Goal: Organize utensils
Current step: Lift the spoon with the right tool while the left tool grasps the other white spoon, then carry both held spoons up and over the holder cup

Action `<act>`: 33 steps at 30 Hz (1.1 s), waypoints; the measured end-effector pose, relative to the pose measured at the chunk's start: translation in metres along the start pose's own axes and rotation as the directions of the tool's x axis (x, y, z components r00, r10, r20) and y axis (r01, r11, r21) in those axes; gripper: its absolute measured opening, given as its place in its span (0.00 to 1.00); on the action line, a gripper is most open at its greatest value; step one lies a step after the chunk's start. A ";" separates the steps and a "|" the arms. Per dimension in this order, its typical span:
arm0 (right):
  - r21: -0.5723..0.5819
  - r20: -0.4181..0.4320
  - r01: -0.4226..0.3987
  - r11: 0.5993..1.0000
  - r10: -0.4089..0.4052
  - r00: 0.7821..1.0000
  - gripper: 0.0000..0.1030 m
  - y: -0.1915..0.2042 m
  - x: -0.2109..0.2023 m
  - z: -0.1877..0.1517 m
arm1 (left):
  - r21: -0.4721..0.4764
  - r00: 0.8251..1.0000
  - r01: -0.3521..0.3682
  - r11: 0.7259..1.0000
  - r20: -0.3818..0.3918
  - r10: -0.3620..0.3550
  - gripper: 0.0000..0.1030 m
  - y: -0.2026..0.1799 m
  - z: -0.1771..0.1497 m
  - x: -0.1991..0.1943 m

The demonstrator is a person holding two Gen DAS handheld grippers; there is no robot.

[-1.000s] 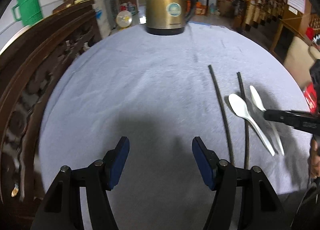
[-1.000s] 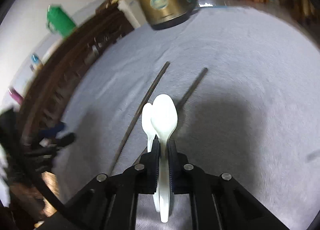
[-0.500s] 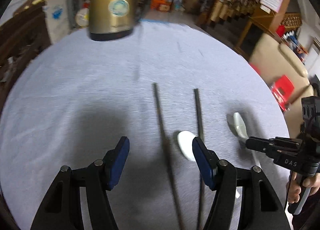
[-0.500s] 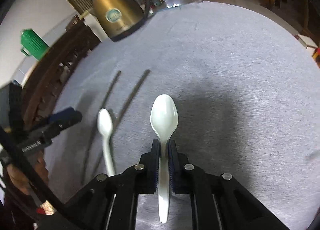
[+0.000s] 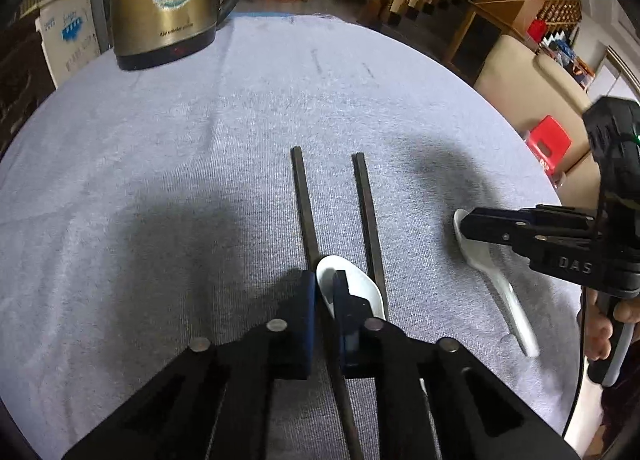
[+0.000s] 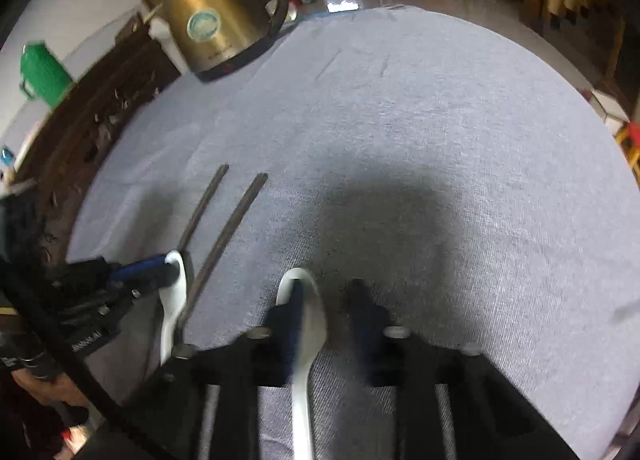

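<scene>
Left tongs (image 5: 325, 292) clamp one spoon (image 5: 352, 288); right tongs (image 6: 326, 300) spread.

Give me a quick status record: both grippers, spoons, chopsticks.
left gripper: shut on the bowl rim of the left spoon
right gripper: open, fingers apart over the right spoon
right spoon: lying on the cloth, not clamped
chopsticks: two, roughly parallel on the cloth, left spoon's bowl between them
kettle: upright at the far edge
</scene>
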State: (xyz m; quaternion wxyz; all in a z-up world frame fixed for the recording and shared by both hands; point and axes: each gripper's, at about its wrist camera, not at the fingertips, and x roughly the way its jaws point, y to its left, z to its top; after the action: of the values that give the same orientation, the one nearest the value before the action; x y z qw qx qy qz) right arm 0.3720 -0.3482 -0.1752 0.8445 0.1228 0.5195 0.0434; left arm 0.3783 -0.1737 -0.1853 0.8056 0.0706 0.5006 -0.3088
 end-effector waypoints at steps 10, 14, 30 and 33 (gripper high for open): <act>0.047 0.149 -0.011 0.999 0.004 0.989 0.01 -0.009 -0.048 -0.009 | 0.001 0.990 -0.050 0.999 0.133 0.049 0.02 0.007 0.005 -0.051; 0.099 0.249 -0.025 0.995 0.000 0.969 0.01 -0.018 -0.084 -0.021 | -0.044 0.975 -0.080 0.996 0.206 0.087 0.01 0.023 0.000 -0.087; 0.230 0.507 -0.028 0.973 -0.096 0.856 0.01 -0.011 -0.166 -0.112 | -0.304 0.994 0.003 0.953 0.102 0.030 0.48 0.055 -0.038 -0.099; 0.233 0.497 -0.035 0.972 -0.088 0.863 0.01 -0.016 -0.164 -0.117 | -0.340 0.996 0.009 0.940 0.087 0.022 0.48 0.051 -0.031 -0.078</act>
State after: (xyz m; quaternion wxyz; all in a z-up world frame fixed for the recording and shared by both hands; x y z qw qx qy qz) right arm 0.1921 -0.3776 -0.0880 0.9308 0.2212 0.2841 -0.0631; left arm 0.3592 -0.0862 -0.1439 0.8282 -0.0820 0.5098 -0.2179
